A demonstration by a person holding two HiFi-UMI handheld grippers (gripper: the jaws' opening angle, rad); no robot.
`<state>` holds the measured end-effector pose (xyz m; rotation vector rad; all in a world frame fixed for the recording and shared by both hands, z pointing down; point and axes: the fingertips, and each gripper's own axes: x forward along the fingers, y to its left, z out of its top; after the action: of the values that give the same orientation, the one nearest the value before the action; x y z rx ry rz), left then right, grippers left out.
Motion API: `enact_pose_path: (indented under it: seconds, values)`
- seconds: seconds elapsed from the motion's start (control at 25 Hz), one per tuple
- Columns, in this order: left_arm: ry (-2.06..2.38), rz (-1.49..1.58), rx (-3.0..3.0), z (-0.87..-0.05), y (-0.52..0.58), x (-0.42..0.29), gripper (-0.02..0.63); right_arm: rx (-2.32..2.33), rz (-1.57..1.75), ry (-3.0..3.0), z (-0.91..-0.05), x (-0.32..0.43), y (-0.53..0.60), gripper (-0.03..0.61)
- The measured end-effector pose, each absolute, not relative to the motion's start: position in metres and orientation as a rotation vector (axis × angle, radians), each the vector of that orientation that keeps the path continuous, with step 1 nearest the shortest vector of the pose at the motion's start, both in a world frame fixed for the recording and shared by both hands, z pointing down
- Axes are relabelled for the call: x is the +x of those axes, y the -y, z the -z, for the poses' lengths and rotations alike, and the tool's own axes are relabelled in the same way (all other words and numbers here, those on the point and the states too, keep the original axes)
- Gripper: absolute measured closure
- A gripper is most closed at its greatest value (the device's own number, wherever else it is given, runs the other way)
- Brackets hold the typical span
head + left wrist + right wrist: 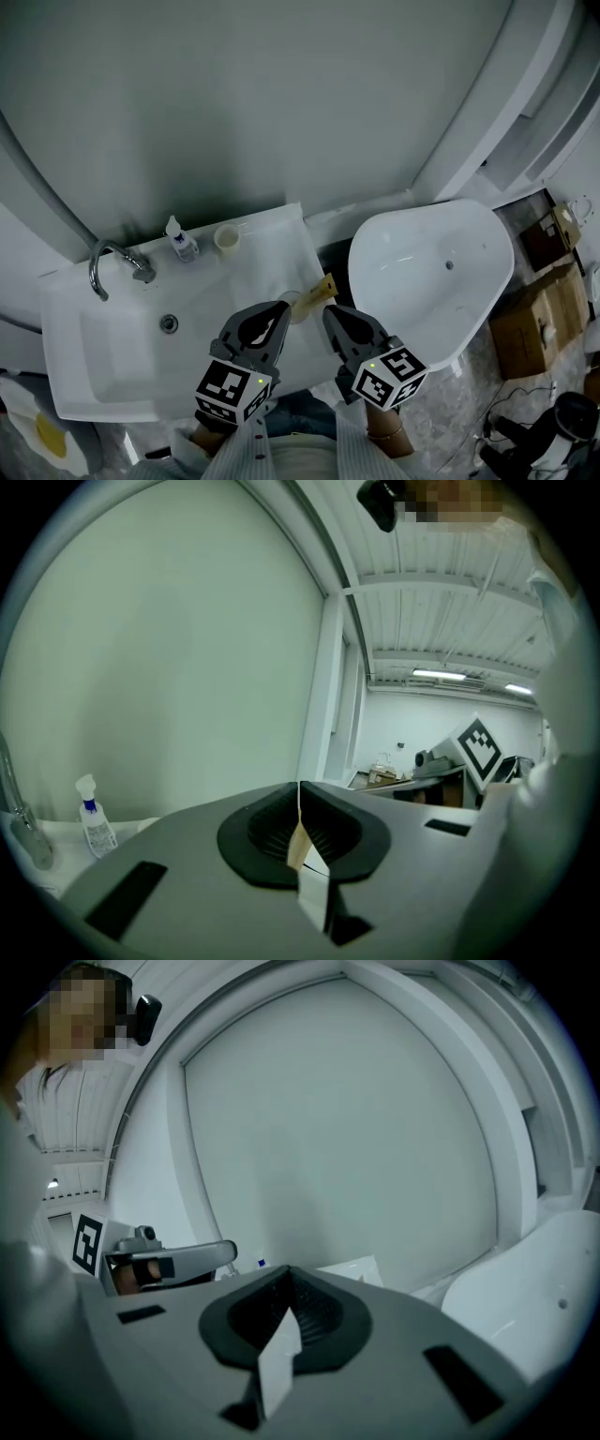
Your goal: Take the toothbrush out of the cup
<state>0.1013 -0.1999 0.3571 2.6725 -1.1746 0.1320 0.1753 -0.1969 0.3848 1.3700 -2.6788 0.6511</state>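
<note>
A white sink bench (272,234) stands against a curved pale wall, beside a white tub (431,262). The toothbrush (323,286) leans in a clear cup (294,306) by the bench's front edge, apparently not yet lifted. The left hand-held gripper (280,311) and the right hand-held gripper (331,315) flank it, both closed and seemingly empty. There is free room above and leftward.

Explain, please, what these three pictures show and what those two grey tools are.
A person holds a two-jaw gripper in each hand: left gripper, right gripper. One picture comes from a head camera looking down; the others look along each gripper's jaws. On the sink are a tap, a bottle, a cream cup and a clear cup holding what looks like a tan toothbrush. Both grippers are shut; the right is empty; a tan sliver between the left's jaws I cannot identify.
</note>
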Motion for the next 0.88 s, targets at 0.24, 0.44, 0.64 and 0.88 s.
enact_pose_path:
  seconds: [0.24, 0.44, 0.64, 0.88]
  values:
    - [1.186, -0.125, 2.666, -0.361, 0.201, 0.099, 0.592, 1.351, -0.652, 2.688, -0.388, 0.171, 0.198, 0.566]
    - [1.197, -0.128, 2.643, -0.368, 0.2, 0.095, 0.592, 1.353, -0.68, 2.67, -0.396, 0.173, 0.199, 0.566]
    - [1.207, -0.142, 2.618, -0.375, 0.202, 0.091, 0.592, 1.348, -0.722, 2.64, -0.409, 0.175, 0.202, 0.565]
    - [1.216, -0.159, 2.588, -0.388, 0.205, 0.087, 0.592, 1.323, -0.759, 2.613, -0.426, 0.173, 0.204, 0.563]
